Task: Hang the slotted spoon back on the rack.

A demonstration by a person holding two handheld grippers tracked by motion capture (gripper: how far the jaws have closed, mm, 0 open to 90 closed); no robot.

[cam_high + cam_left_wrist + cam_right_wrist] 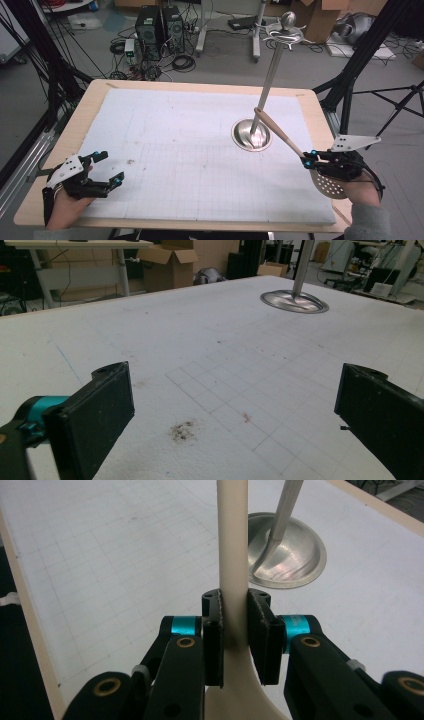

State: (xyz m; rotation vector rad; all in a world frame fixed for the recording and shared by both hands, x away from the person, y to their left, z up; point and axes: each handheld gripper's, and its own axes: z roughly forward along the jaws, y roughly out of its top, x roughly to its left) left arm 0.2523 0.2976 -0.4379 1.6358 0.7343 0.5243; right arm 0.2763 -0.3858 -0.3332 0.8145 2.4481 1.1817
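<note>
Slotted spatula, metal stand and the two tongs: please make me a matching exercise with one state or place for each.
Things:
1. left tongs
2. right tongs
3. slotted spatula
4. metal stand

States or places:
a. clamped at its handle, perforated head toward the person
b. round base on the white mat, pole rising
c. open, holding nothing
d. shut on a handle

Pairs: 1-c, 2-d, 3-a, 4-b

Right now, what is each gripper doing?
Left gripper: open, holding nothing.
Right gripper: closed on the slotted wooden spatula, at its handle.
</note>
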